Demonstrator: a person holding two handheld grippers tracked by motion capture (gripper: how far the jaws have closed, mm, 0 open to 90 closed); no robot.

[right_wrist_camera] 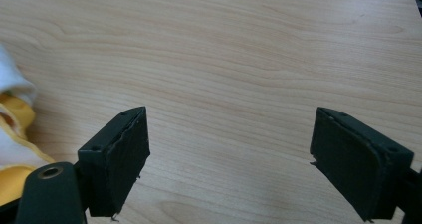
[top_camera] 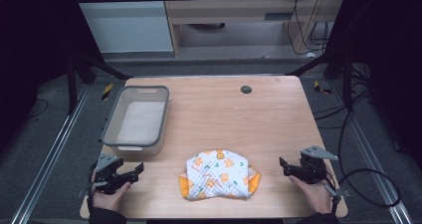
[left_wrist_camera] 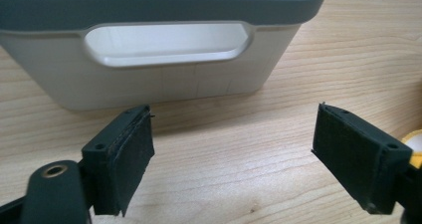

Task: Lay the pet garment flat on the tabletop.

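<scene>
The folded floral cloth (top_camera: pixel 217 174) lies by the worktop's (top_camera: pixel 259 114) near edge, midway between the left gripper (top_camera: pixel 130 172) and right gripper (top_camera: pixel 284 167); both have jaws spread wide, holding nothing. Pinching only the top layer could unfold it; a drag toward the near edge could slide it off. One cloth, one grey-rimmed bin (top_camera: pixel 136 120) near the left edge, two grippers.

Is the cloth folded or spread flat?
Folded. The floral cloth lies bunched in overlapping layers, orange lining showing at both ends, between the open left gripper and right gripper.
</scene>
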